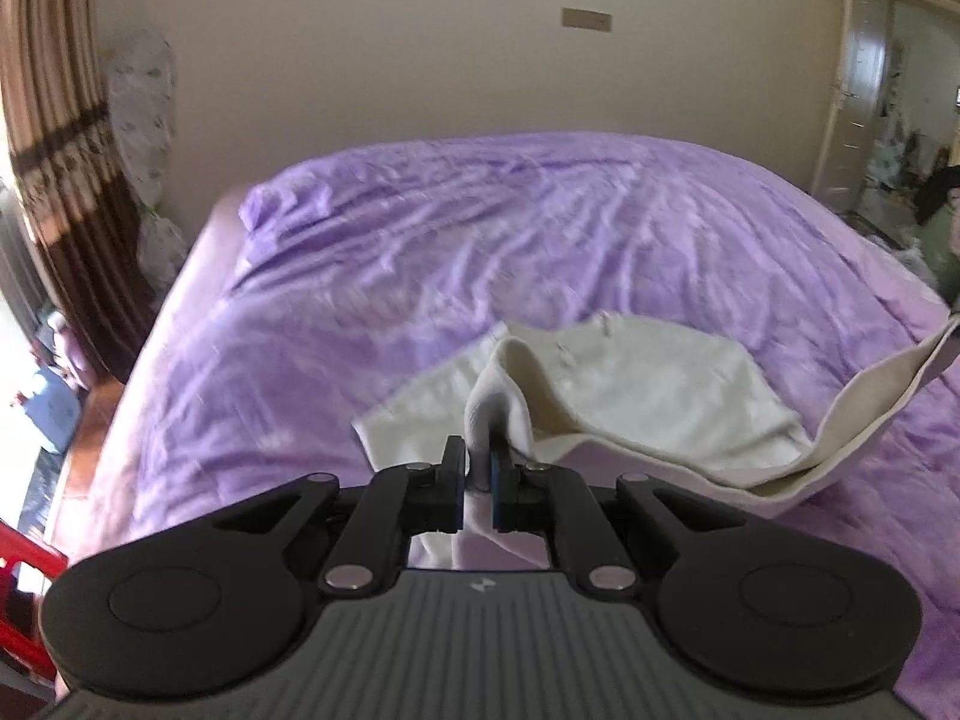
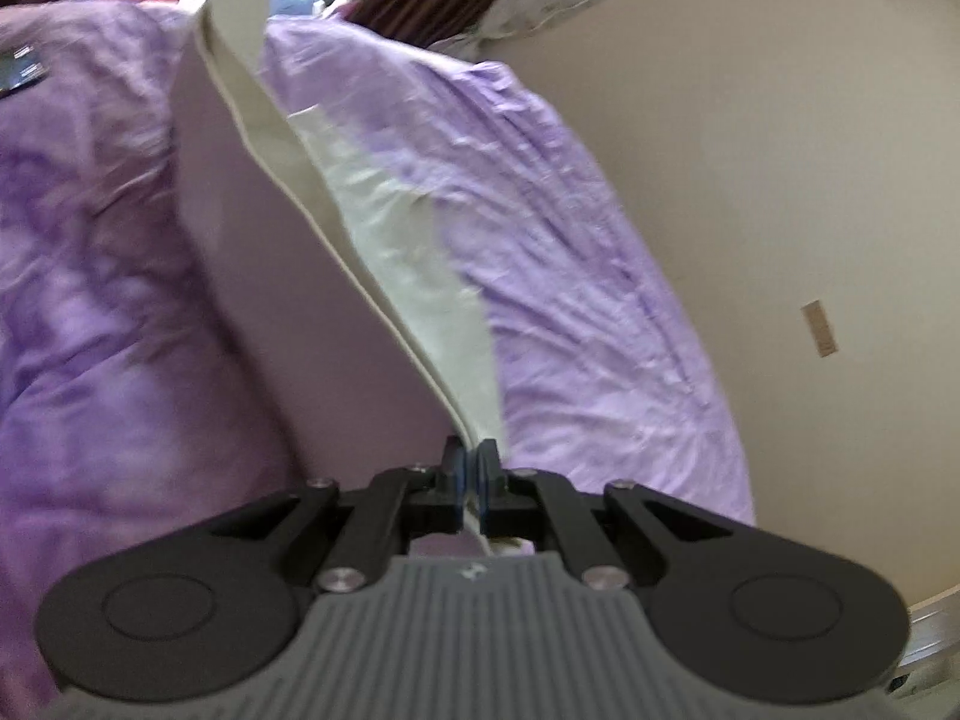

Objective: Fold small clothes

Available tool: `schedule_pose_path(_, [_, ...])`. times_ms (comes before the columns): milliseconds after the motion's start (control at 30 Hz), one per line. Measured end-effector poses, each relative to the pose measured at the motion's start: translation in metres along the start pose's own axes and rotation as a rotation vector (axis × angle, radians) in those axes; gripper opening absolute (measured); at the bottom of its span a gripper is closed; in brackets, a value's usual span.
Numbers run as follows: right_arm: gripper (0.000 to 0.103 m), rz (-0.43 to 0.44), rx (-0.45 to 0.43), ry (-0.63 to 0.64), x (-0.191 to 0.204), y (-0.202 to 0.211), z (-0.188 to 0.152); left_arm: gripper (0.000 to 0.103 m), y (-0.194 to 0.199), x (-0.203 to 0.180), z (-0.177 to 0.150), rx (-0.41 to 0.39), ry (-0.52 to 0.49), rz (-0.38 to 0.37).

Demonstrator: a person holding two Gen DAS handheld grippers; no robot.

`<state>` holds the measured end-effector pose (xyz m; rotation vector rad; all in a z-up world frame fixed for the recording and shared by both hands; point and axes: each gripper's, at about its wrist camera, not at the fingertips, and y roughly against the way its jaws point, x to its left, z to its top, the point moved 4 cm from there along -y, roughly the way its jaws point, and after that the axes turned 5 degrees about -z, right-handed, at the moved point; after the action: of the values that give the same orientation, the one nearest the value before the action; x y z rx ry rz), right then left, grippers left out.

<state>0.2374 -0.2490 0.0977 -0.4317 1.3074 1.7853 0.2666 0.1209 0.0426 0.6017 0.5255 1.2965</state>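
— Cloth first, from the left wrist view: where is it?

— The cream garment (image 1: pixel 648 402) lies partly on the purple bedspread (image 1: pixel 372 276), from the centre of the picture out to about four o'clock. One band of it runs up and off the frame at three o'clock, clear of the bed.

— And the left gripper (image 1: pixel 478 468)?

— Pinched tight on a bunched fold of the garment at six o'clock; fabric shows between the blue pads and hangs down behind them.

— Now the right wrist view.

— The garment (image 2: pixel 384 228) stretches taut from the right gripper (image 2: pixel 471 468) at six o'clock up to eleven o'clock, its edge seam running the whole way. The jaws are pressed together on that edge.

— Any containers?

— None that I can make out. Only a dark, flat object (image 2: pixel 21 69) lies on the bedspread (image 2: pixel 576 252) at nine o'clock, too blurred to name.
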Motion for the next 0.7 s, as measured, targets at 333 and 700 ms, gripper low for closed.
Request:
schedule_pose_path(333, [0.0, -0.126, -0.006, -0.141, -0.051, -0.125, 0.043, 0.006, -0.092, 0.042, 0.044, -0.042, 0.05, 0.12])
schedule_pose_path(700, [0.0, -0.059, 0.124, -0.239, -0.027, -0.308, 0.048, 0.006, -0.256, 0.071, 0.021, 0.146, 0.054, 0.182])
